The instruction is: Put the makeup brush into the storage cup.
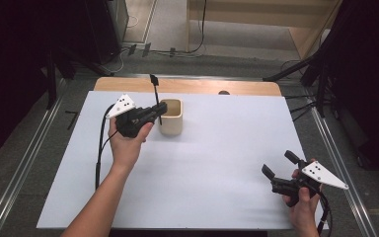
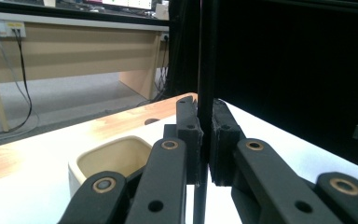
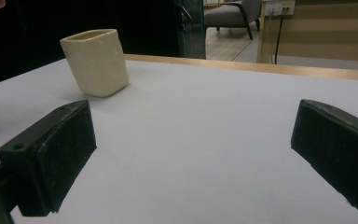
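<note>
cup [image 1: 171, 117]: cream ceramic, matt, slightly uneven
table cover [image 1: 217, 158]: white, smooth, matt
table edge [image 1: 202, 86]: wood, w/ light grain

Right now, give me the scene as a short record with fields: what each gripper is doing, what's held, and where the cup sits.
left gripper: shut on the thin black stick, held upright
stick position: beside the near-left rim of the cup, top end above it; whether its lower end is inside the cup cannot be told
cream cup: upright on the white table sheet, far left-centre, looks empty in the left gripper view
right gripper: open, nothing between the jaws, over the near right corner of the sheet
</note>
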